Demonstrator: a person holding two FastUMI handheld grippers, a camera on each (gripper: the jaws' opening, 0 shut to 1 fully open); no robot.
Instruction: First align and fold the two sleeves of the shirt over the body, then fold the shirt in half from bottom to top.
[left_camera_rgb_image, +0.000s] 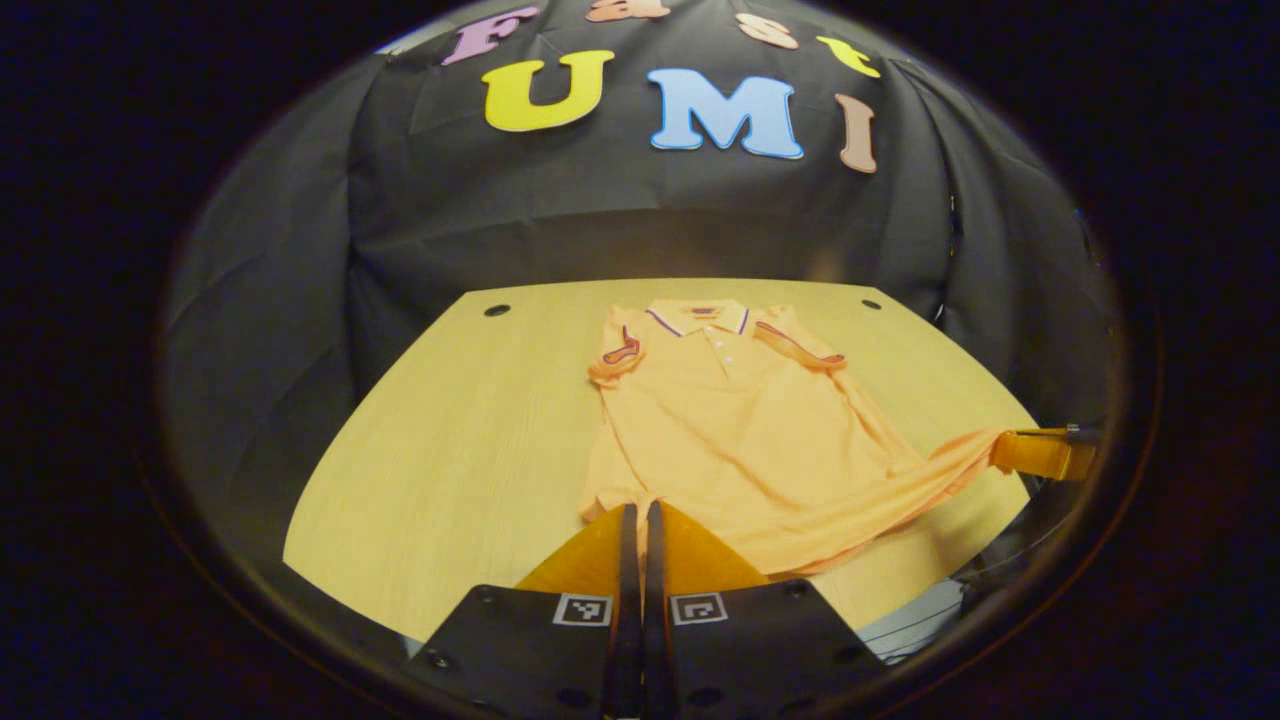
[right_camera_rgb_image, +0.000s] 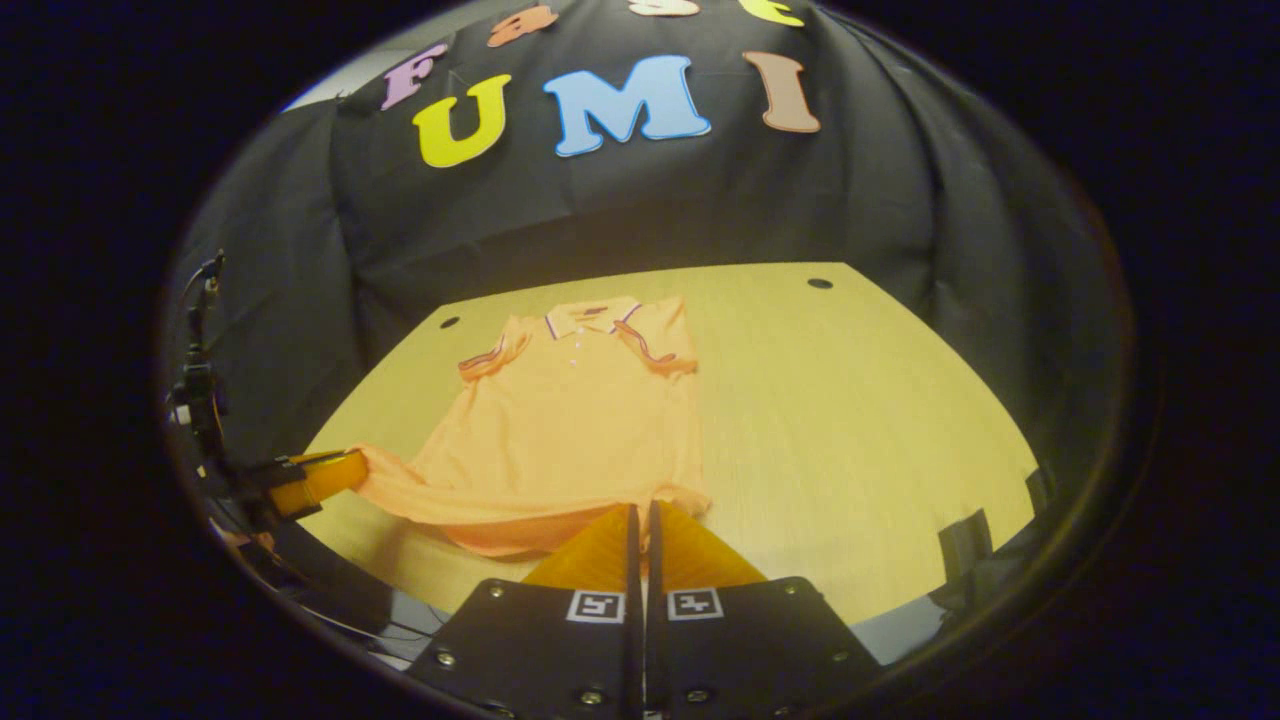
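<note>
- The shirt lies collar-away on the table, ahead of both pairs of jaws, with both sleeves folded in over the body.
- The hem is lifted: its two near corners are pinched and the edge is stretched taut between them.
- For a clean half fold, it is judged that both corners should be carried level towards the collar, kept equally high and the hem kept tight.
- The left gripper is held low and level, jaws together on the hem corner at their tips.
- The right gripper is held alike, clamped on the other corner; it is also seen far right of the left jaws.
</note>
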